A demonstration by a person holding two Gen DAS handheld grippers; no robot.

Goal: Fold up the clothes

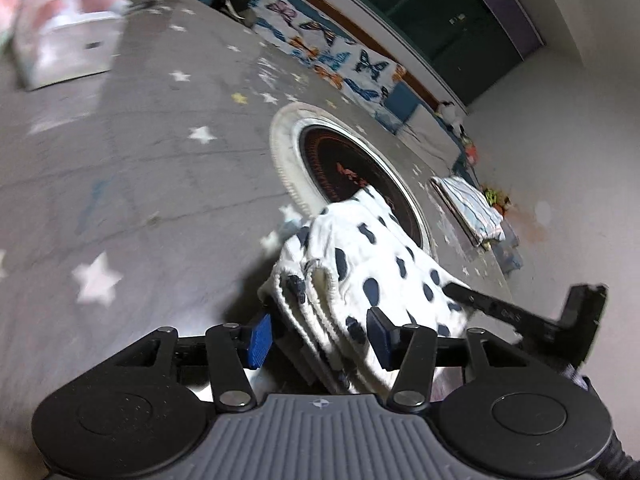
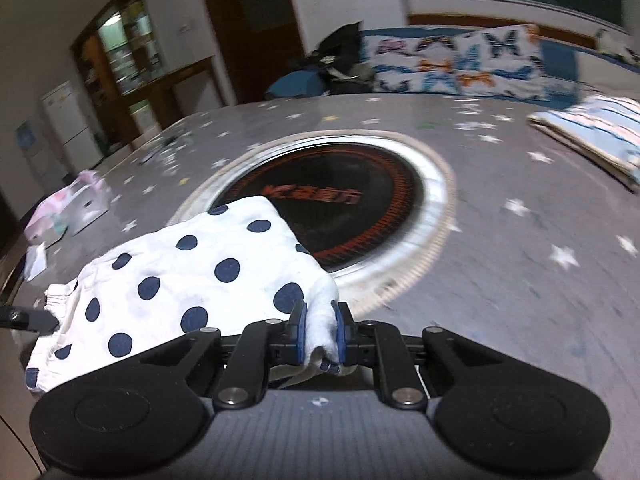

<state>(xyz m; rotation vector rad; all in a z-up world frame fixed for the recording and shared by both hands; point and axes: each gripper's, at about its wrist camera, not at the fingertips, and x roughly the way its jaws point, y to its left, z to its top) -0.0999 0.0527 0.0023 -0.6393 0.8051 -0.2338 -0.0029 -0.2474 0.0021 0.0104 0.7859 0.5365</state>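
A white garment with navy polka dots [image 1: 372,264] lies folded on the grey star-print table, partly over the round black hob. My left gripper [image 1: 320,338] stands open with the garment's stacked waistband edge between its blue pads, not pinched. My right gripper [image 2: 320,330] is shut on the garment's [image 2: 192,272] near corner, cloth bunched between the pads. The right gripper's fingers [image 1: 500,310] show at the garment's far side in the left wrist view. The left gripper's tip [image 2: 28,320] shows at the garment's left edge in the right wrist view.
A round black hob with a white rim [image 2: 332,216] is set in the table's middle. A folded striped cloth [image 2: 596,136] lies at the far right. A white box with pink cloth [image 1: 64,48] stands at the far left. A butterfly-print bench cushion [image 2: 460,60] runs behind the table.
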